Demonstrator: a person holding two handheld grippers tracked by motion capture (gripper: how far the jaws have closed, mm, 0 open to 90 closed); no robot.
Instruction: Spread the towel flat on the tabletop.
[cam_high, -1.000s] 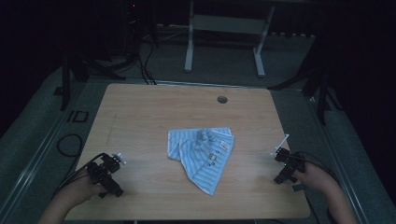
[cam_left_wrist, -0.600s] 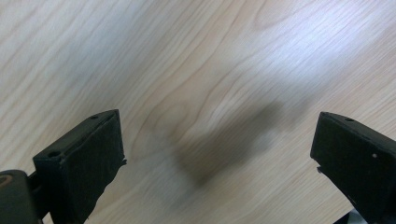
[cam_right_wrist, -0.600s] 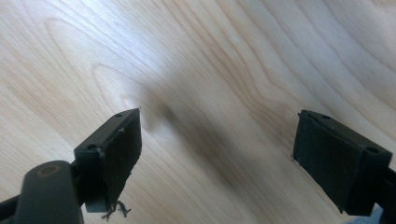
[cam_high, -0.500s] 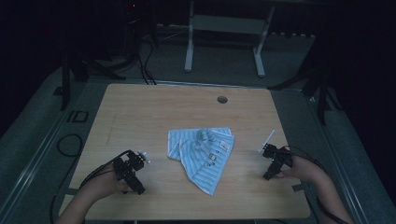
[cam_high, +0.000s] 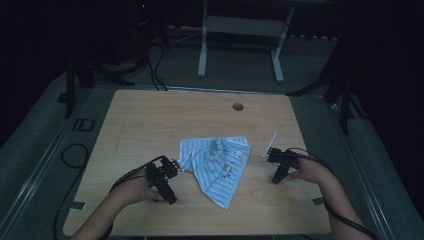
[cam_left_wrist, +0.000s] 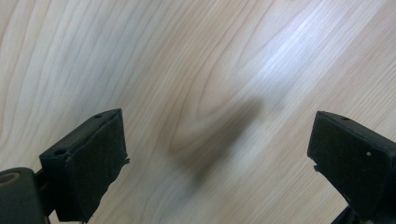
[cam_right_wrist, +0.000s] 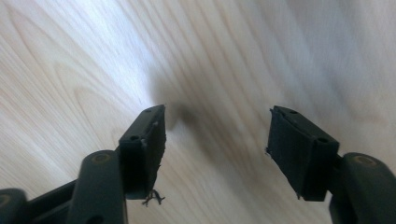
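1. High view: a crumpled light-blue striped shirt (cam_high: 216, 167) lies near the middle of the wooden table (cam_high: 150, 120), slightly toward the near edge.
2. Left gripper (cam_high: 172, 166) sits just beside the shirt's left edge; contact cannot be confirmed. Left gripper view: jaws stand wide apart over bare wood grain, nothing between them.
3. Right gripper (cam_high: 271, 156) sits to the right of the shirt, a strip of bare table between them. Right gripper view: jaws part-way apart, nothing between them; they have just been closing. A few loose threads (cam_right_wrist: 153, 198) hang from the base of the left-hand jaw in that view.
4. Surroundings: a round cable hole (cam_high: 238, 106) lies near the far edge of the table, well apart from the shirt. A white desk frame (cam_high: 240, 30) stands on the floor beyond the table. Black cables (cam_high: 150, 70) run across the floor at the far left.
5. Obstructions: no object lies between either gripper and the shirt.
6. Markings: small dark marks (cam_high: 227, 170) and a pale label (cam_high: 241, 156) show on the shirt; their text is too small to read.
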